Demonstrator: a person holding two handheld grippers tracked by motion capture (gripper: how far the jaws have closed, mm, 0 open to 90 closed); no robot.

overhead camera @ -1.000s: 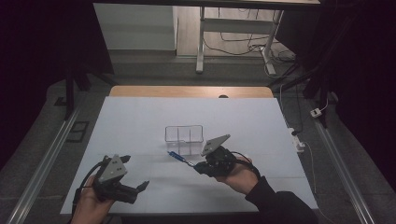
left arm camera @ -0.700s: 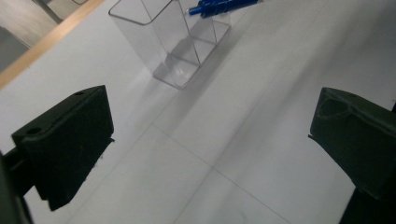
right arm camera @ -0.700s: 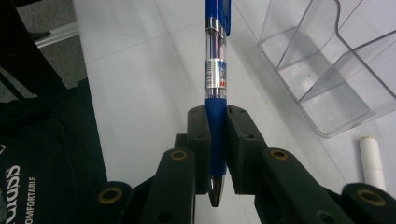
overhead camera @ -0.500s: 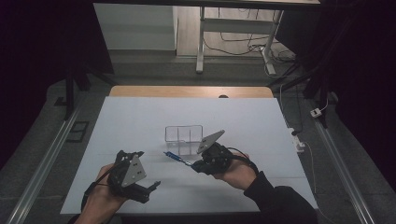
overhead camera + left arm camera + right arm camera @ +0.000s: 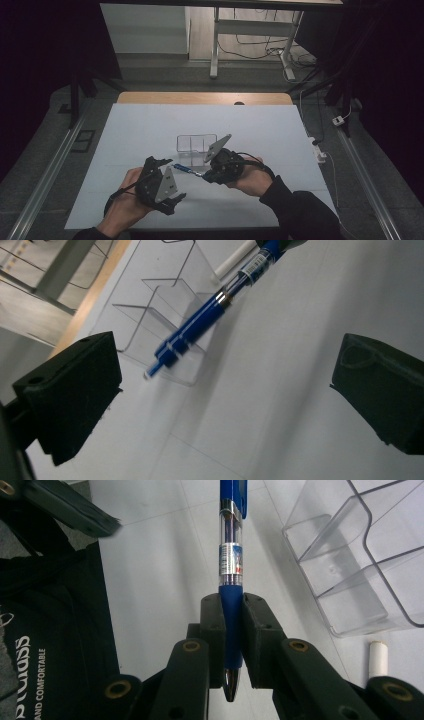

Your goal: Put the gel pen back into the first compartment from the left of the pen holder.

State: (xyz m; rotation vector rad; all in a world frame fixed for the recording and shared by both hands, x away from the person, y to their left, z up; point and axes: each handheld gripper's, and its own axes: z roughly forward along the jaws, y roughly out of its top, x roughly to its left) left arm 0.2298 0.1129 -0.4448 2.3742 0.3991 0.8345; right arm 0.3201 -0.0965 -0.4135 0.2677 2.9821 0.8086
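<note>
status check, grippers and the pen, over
Right gripper shut on blue pen, held off the table. Left gripper open, empty, facing the pen. Clear organizer just beyond the pen; nothing between the grippers.

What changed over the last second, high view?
The left gripper, jaws open and empty, moved right across the white mat toward the right gripper and the blue pen. Unchanged: the right gripper stays shut on the pen, lifting only slightly beside the clear plastic holder, which has not moved.
</note>
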